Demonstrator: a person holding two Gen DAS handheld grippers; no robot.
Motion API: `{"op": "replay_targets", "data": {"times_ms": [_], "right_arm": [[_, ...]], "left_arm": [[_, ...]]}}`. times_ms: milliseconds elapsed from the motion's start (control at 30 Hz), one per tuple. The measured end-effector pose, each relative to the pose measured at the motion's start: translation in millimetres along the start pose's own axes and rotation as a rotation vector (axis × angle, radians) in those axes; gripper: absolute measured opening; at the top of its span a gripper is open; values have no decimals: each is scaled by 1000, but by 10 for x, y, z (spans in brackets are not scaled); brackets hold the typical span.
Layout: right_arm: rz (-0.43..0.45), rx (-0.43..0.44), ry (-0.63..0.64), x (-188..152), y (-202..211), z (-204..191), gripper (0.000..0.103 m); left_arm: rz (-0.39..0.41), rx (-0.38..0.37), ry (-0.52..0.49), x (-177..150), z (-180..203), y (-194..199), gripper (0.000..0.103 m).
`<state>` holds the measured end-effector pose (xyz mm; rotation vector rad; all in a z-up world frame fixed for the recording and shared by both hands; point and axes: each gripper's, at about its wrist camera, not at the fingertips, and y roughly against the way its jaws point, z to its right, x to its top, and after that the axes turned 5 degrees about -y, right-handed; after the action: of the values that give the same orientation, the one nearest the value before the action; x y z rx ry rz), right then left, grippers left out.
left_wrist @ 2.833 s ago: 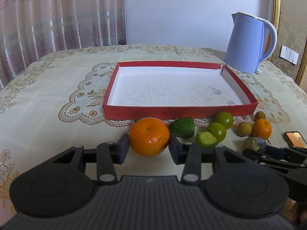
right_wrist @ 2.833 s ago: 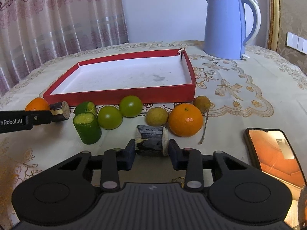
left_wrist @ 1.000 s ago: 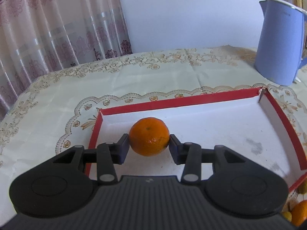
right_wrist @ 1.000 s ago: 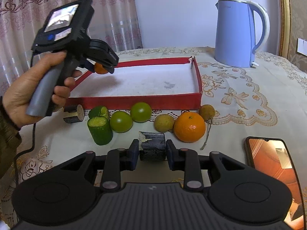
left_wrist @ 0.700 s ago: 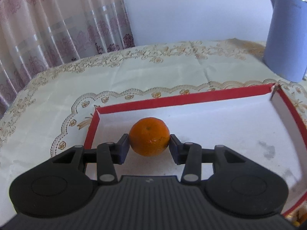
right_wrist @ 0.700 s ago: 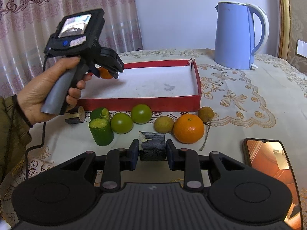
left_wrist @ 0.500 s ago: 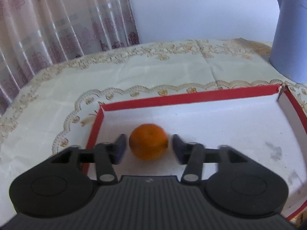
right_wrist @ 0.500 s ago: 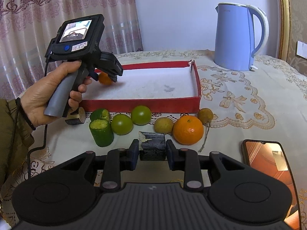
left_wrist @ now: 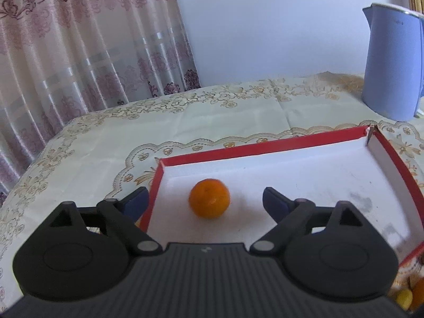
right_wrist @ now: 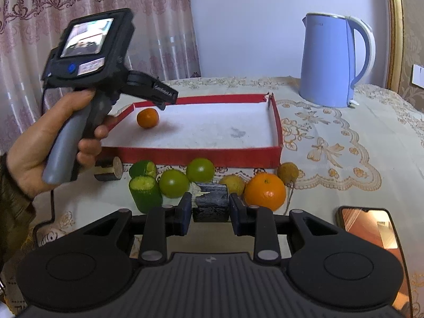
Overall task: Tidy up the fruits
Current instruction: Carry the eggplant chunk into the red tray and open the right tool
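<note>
A small orange (left_wrist: 209, 198) lies free on the white floor of the red-walled tray (left_wrist: 265, 149), near its far left corner; it also shows in the right wrist view (right_wrist: 148, 118). My left gripper (left_wrist: 205, 202) is open, raised above the tray's left end, its fingers wide on either side of the orange. My right gripper (right_wrist: 210, 206) is shut on a dark cylindrical piece (right_wrist: 210, 202) in front of the tray (right_wrist: 198, 155). Beside it lie a second orange (right_wrist: 265, 191), two green limes (right_wrist: 200, 169), cut green pieces (right_wrist: 145, 193) and brownish fruits (right_wrist: 287, 172).
A blue kettle (right_wrist: 331, 59) stands at the back right of the table. A phone (right_wrist: 368, 228) lies at the front right. Another dark log piece (right_wrist: 108, 169) lies left of the green fruit. Curtains hang behind on the left.
My left gripper carried the orange from the table front into the tray, opened and let it go, then rose away. My right gripper has stayed shut on the dark piece.
</note>
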<state>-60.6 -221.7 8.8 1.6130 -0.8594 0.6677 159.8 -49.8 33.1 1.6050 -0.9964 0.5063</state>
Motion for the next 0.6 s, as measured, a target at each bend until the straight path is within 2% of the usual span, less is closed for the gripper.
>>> {"op": "replay_targets", "data": {"times_ms": [100,400,600], "right_arm": [[9,9,-2,46,-3,-14,29],[66,11,-4,342,-76,-43,29],[86,7,-5,550,-249,-90,29]], "left_arm": [[-4,9,24,-52,-82,105,95],[-17,-22,199,-469,-497,582,101],[6,13,193,-728,-584,847,102]]}}
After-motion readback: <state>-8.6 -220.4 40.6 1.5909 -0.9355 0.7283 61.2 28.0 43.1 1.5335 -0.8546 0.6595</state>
